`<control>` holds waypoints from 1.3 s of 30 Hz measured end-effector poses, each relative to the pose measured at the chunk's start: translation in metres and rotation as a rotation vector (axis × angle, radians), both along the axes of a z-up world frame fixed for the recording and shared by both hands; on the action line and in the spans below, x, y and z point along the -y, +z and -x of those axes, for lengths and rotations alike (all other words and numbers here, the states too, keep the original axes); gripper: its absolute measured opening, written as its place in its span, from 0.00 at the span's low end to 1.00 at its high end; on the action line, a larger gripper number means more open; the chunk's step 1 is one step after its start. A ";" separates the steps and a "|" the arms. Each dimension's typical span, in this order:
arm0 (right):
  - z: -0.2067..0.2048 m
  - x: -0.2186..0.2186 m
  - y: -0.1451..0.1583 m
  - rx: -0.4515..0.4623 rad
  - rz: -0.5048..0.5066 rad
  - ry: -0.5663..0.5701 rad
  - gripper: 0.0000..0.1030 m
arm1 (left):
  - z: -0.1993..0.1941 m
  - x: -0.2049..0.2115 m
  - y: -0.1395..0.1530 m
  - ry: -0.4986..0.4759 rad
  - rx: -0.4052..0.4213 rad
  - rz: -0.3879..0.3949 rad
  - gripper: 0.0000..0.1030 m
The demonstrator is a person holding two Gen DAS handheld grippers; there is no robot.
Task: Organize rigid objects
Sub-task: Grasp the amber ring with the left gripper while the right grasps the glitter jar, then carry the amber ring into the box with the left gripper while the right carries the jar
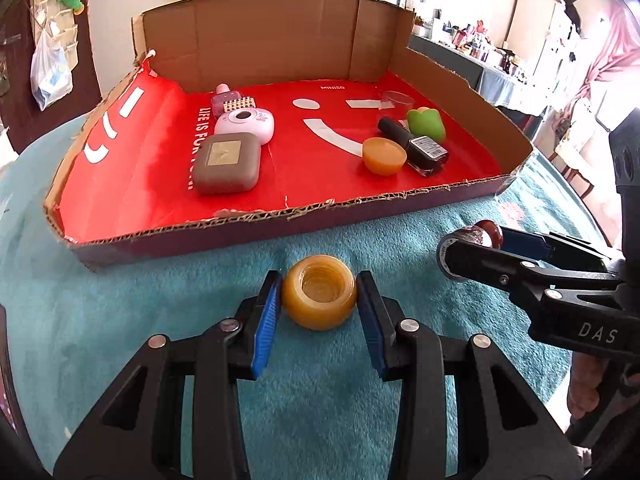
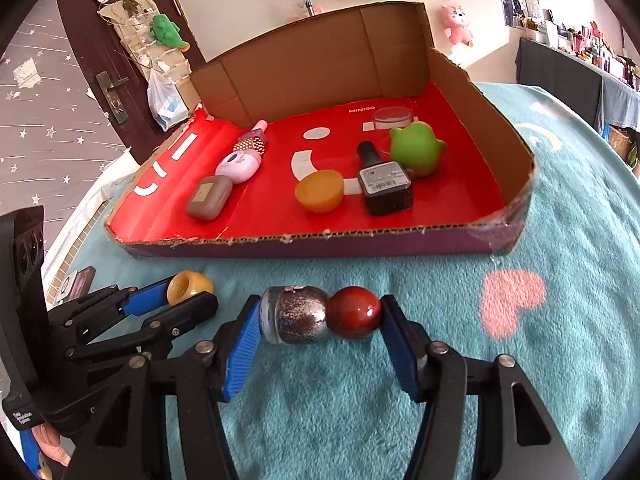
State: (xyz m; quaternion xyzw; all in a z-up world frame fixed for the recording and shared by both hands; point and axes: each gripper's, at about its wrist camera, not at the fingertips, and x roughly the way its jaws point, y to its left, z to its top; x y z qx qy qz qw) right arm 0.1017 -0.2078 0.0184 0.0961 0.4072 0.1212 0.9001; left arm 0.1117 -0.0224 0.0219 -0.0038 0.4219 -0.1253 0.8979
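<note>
Amber cap and glitter bottle, each clamped in a gripper on the teal towel before the cardboard tray.

Left wrist view: the left gripper (image 1: 319, 306) has its blue pads pressed on both sides of an amber cap (image 1: 319, 297) lying on the teal towel (image 1: 120, 320), just short of the cardboard tray (image 1: 280, 220). Right wrist view: the right gripper (image 2: 318, 316), half closed, pinches a glitter bottle (image 2: 320, 315) with a red ball top endwise, near the tray's front wall.
</note>
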 end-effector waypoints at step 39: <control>-0.037 -0.013 0.045 0.103 0.032 0.046 0.59 | -0.049 -0.009 0.037 -0.006 0.041 0.053 0.35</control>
